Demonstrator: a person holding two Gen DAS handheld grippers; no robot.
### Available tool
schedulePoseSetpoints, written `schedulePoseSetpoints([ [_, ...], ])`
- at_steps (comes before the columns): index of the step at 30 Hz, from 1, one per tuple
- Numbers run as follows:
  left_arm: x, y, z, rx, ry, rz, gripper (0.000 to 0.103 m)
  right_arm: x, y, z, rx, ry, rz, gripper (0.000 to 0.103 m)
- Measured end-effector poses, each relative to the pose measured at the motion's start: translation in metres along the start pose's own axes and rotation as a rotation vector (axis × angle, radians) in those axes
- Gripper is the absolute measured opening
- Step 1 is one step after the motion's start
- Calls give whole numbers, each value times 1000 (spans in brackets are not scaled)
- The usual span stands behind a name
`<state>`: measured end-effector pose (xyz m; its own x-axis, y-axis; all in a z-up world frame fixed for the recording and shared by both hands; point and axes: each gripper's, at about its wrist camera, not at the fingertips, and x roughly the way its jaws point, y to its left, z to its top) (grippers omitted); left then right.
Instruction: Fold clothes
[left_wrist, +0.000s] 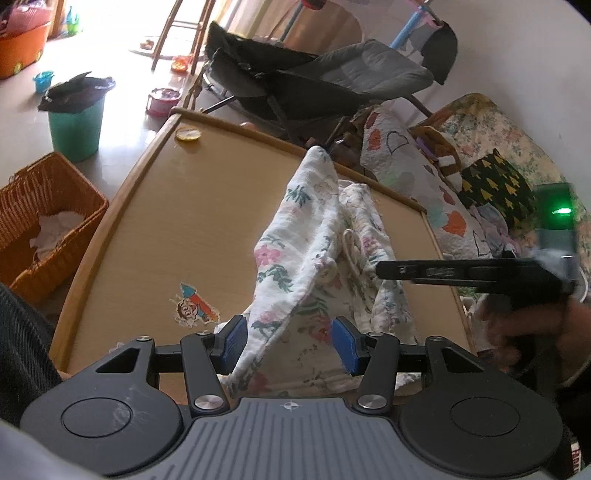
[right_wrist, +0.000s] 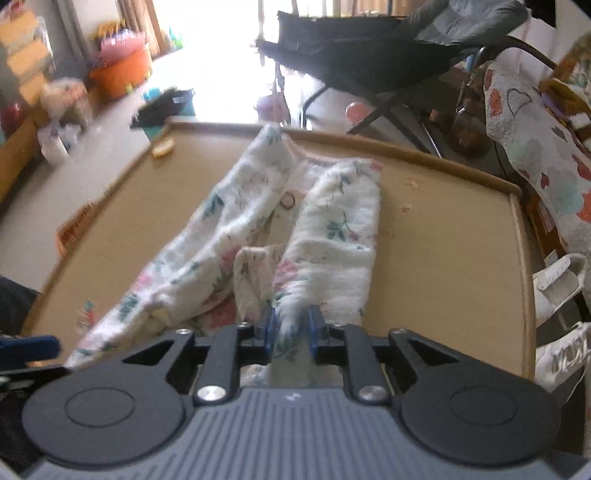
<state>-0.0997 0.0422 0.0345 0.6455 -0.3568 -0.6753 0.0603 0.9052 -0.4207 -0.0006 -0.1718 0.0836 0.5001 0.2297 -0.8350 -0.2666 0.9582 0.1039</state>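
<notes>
Only left wrist view shows wicker basket beside table.

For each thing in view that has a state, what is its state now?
Floral garment: crumpled on the table, not folded.
Left tongs: open, cloth between the pads.
Right tongs: nearly closed around a fold of the garment.
Wicker basket: open, white cloth inside.
Green bin: covered by dark cloth.

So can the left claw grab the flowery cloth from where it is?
Probably yes. The left claw is open with the flowery cloth already lying between its blue pads, and nothing blocks it.
</notes>
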Motion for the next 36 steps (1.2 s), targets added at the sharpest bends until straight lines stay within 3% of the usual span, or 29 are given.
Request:
schedulePoseSetpoints([
  [8, -5, -6, 0, 46, -36, -4, 53, -33, -15, -47, 62, 13, 21, 21],
  [13, 0, -26, 6, 169, -28, 16, 53, -28, -20, -78, 112, 48, 43, 21],
  [17, 17, -47, 17, 312, 0, 74, 51, -28, -17, -80, 102, 41, 51, 21],
  [24, 50, -79, 38, 445, 64, 153, 48, -27, -20, -84, 119, 41, 57, 21],
  [26, 57, -83, 43, 451, 85, 195, 48, -27, -22, -86, 130, 40, 61, 21],
  [28, 60, -80, 47, 411, 104, 178, 48, -27, -24, -87, 141, 42, 64, 21],
  [30, 64, -76, 49, 371, 133, 175, 37, -26, -26, -88, 151, 47, 69, 21],
  [32, 69, -72, 50, 354, 149, 182, 18, -24, -28, -89, 162, 52, 74, 21],
  [36, 75, -65, 54, 310, 141, 184, 6, -24, -28, -90, 167, 50, 81, 22],
])
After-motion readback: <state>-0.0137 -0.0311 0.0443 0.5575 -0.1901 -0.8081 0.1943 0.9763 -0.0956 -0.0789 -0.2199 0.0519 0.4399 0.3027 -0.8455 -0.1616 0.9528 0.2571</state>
